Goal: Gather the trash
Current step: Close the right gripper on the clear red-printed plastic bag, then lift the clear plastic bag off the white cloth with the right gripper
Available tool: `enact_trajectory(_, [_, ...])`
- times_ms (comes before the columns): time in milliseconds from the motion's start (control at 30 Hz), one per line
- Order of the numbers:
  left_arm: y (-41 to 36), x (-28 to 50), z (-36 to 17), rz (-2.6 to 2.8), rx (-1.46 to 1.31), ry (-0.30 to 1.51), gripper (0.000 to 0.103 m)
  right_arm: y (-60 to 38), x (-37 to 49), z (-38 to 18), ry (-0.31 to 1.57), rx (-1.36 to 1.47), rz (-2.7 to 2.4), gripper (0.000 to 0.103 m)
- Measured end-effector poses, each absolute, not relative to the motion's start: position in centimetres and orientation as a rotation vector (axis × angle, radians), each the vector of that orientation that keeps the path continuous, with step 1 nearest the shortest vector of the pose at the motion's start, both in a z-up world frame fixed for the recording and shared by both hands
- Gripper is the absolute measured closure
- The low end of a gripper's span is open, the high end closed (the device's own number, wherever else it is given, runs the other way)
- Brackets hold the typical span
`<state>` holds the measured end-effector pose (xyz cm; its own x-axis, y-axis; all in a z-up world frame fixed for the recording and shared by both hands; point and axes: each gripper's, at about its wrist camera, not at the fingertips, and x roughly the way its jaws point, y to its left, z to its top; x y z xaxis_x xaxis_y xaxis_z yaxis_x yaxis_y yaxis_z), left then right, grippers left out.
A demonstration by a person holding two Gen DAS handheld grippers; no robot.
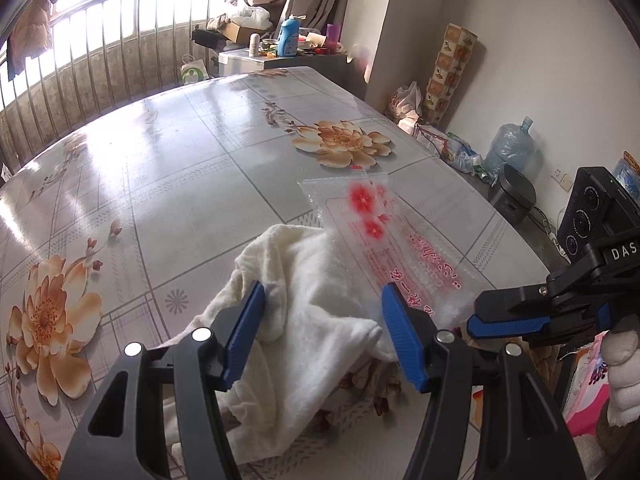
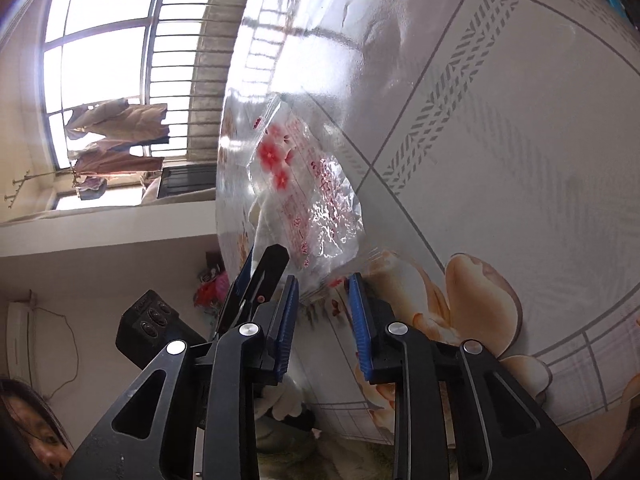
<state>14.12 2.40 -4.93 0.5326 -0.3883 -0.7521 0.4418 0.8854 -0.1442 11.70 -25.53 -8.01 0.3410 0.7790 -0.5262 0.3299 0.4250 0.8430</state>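
Note:
A clear plastic bag printed with red flowers and red writing lies on the floral table, one edge over a crumpled white cloth. My left gripper is open, its blue fingers straddling the cloth near the table's front edge. My right gripper comes in from the right at the bag's near corner. In the right wrist view the right gripper is open, rolled sideways, with the bag just ahead of its tips and its near corner between the jaws.
The floral tablecloth covers a wide table. Beyond it stand a cluttered cabinet with a blue bottle, a balcony railing, a water jug and bags on the floor at right.

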Motion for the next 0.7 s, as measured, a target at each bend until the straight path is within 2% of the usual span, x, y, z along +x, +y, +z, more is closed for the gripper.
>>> enact_trajectory(200, [2.4,14.1,-5.0,-0.493,0.07,0.879,0.044,-25.3,11.8,-8.3,1.206,1.182,0.357,0.088])
enact_trajectory(367, [2.4,14.1,-4.9,-0.496,0.067,0.879,0.044,-24.9,12.1,-8.5,1.174,1.164,0.314,0.103])
enact_trajectory(700, [4.4,12.6,-3.2,-0.565,-0.019,0.836,0.044,-25.8,11.8,-7.7,1.101,1.098,0.257,0.103])
